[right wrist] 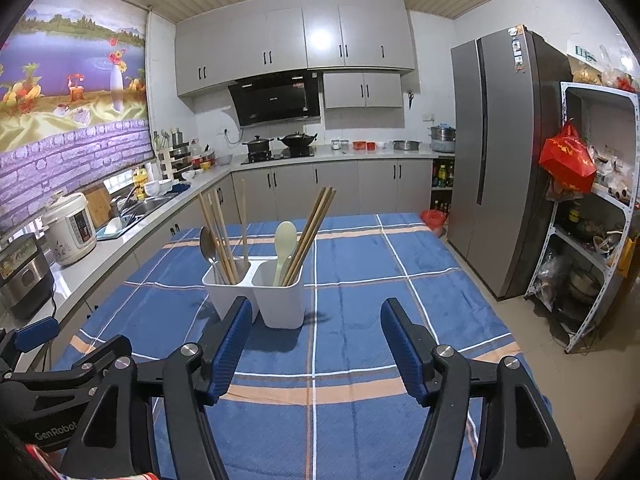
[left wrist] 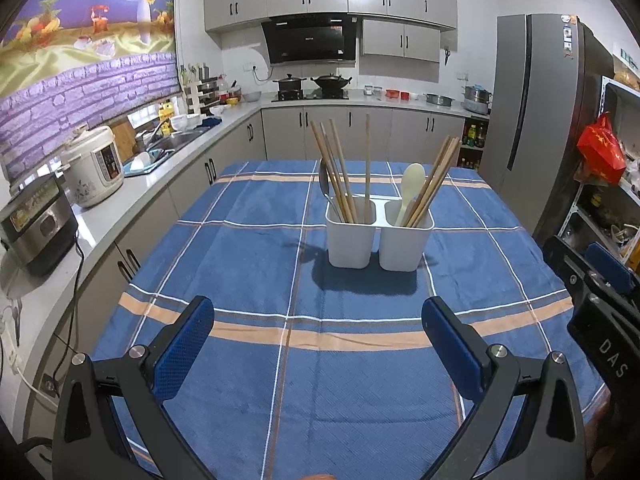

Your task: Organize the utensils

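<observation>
Grippers first: my left gripper (left wrist: 318,334) sits low in its picture with its two blue fingers (left wrist: 184,344) wide apart and nothing between them. My right gripper (right wrist: 316,346) is low in its picture too, fingers wide apart, holding nothing.

Both hang over the blue checked tablecloth (left wrist: 256,396). In the middle of each picture stands the white holder (left wrist: 378,236) with two cups side by side. The left cup has brown chopsticks (left wrist: 336,172) and a metal spoon (left wrist: 325,184) standing in it. The right cup has more chopsticks (left wrist: 434,182) and a pale plastic spoon (left wrist: 412,188).

Far behind, in the upper middle, is the stove (right wrist: 276,154) with black pots, and a grey fridge (right wrist: 500,160) at the right.
</observation>
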{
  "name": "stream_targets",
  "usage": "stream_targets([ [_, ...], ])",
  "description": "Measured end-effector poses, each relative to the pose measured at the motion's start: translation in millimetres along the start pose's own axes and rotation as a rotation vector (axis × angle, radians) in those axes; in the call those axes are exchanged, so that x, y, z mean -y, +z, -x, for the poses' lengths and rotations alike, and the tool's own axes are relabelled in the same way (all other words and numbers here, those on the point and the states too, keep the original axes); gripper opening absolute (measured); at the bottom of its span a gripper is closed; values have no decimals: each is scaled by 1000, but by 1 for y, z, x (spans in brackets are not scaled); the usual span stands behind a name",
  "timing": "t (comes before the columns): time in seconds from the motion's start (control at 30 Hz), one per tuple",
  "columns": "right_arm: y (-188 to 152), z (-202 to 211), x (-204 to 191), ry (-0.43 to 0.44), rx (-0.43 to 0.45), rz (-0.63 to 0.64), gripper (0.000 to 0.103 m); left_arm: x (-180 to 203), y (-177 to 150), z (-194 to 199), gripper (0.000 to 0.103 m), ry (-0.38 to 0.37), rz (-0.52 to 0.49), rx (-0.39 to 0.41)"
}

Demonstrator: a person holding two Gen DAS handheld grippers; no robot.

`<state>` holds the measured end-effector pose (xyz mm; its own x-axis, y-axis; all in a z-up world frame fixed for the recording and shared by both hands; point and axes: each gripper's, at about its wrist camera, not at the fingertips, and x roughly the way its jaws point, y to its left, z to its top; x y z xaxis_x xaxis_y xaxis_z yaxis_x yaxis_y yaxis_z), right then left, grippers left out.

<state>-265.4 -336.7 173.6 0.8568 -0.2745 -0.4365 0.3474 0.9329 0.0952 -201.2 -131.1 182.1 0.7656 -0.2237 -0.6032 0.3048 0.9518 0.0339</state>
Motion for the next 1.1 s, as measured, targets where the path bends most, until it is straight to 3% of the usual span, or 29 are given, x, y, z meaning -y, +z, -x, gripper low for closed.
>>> stream_targets([
  [1.1, -1, 17, 3, -13, 43, -1, 75, 7, -1, 8, 103, -28, 13, -7],
])
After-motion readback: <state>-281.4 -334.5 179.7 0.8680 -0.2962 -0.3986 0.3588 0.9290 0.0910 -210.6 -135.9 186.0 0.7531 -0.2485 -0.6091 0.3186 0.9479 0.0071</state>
